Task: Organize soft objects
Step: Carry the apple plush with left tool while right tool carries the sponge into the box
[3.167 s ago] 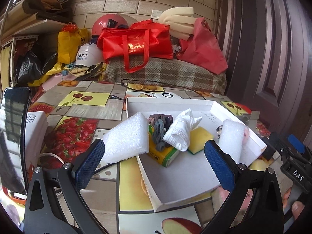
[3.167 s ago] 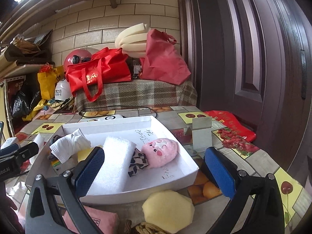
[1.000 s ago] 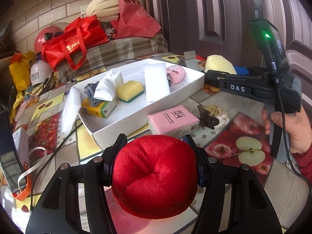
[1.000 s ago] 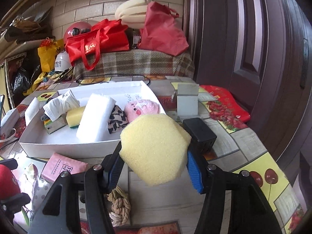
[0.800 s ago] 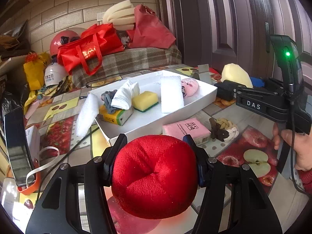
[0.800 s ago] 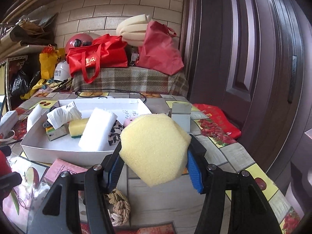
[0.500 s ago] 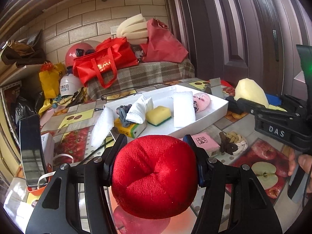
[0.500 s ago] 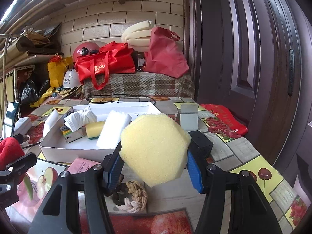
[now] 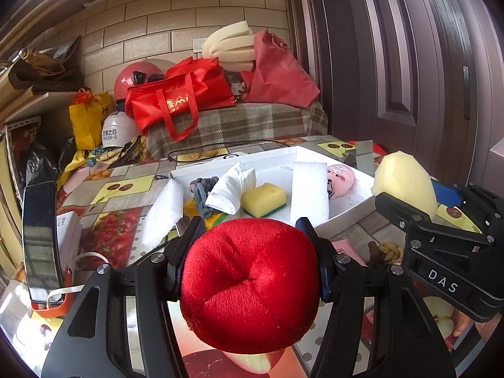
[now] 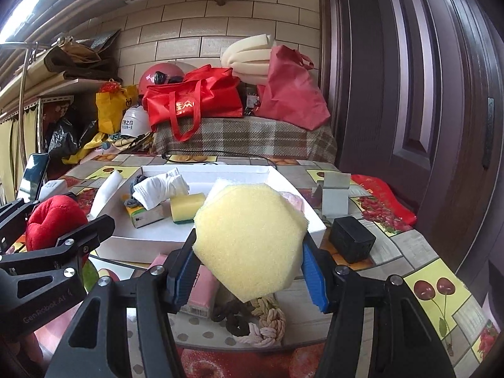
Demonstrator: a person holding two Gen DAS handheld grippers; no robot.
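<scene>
My left gripper [image 9: 249, 245] is shut on a red plush ball [image 9: 249, 283] and holds it above the table, short of the white tray [image 9: 349, 212]. My right gripper [image 10: 250, 258] is shut on a yellow hexagonal sponge [image 10: 250, 245], also raised in front of the tray [image 10: 151, 239]. The tray holds a white sock [image 9: 231, 187], a yellow-green sponge [image 9: 266, 198], a white foam block [image 9: 308, 192], a pink plush [image 9: 341, 176] and grey hair ties [image 9: 201, 189]. The red ball also shows in the right wrist view [image 10: 53, 220].
A pink tissue pack [image 10: 201, 286] and a braided rope toy [image 10: 252, 321] lie on the table before the tray. A black box [image 10: 352, 239] and a grey box [image 10: 335, 198] stand right of it. A white foam piece [image 9: 163, 211] leans on the tray's left. A phone [image 9: 39, 239] stands at the left.
Both grippers closed on their objects since 3.2 s ago and lifted them. Over the last second both have risen and drawn back from the tray, still holding the ball and the sponge.
</scene>
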